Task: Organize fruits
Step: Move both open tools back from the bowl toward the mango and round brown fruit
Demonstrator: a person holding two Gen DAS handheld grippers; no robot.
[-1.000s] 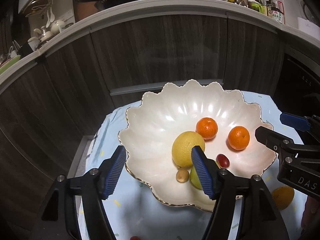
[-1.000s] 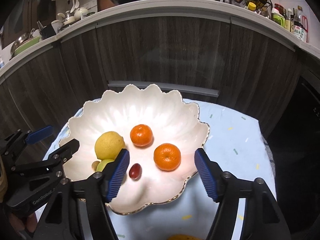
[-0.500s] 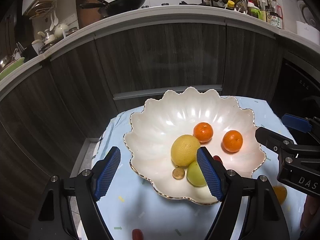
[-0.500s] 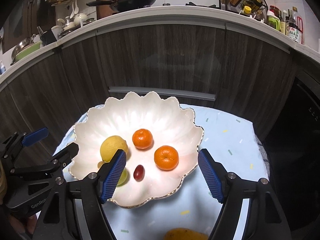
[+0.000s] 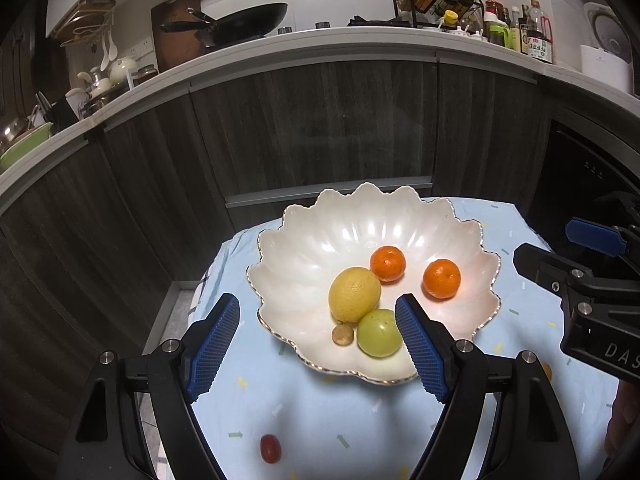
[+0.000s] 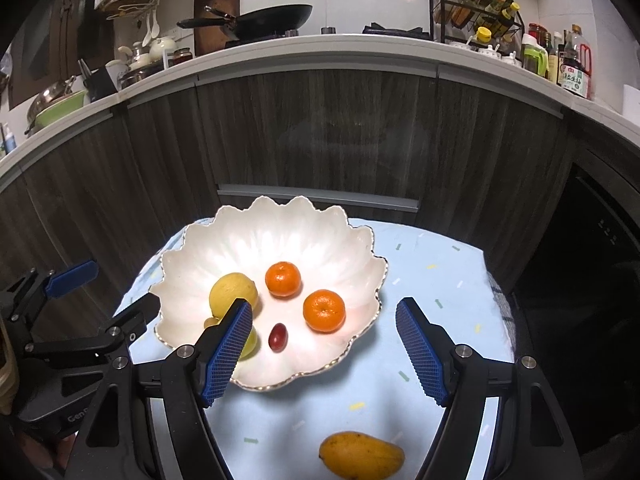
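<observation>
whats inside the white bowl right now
In the bowl: a lemon, two tangerines, a red grape, a green fruit and a small brown one. The right view's tongs cover most of those last two.

We are seeing dim, overhead-lit views; glare is gleaming on the white bowl (image 5: pixel 320 240), and fisheye edges are darkening and bending.

My left gripper (image 5: pixel 318 350) tilts downward, its jaws just having been opening, nothing between the blue pads. My right gripper (image 6: pixel 324 350) matches it alongside, jaws likewise just widened and holding nothing.
</observation>
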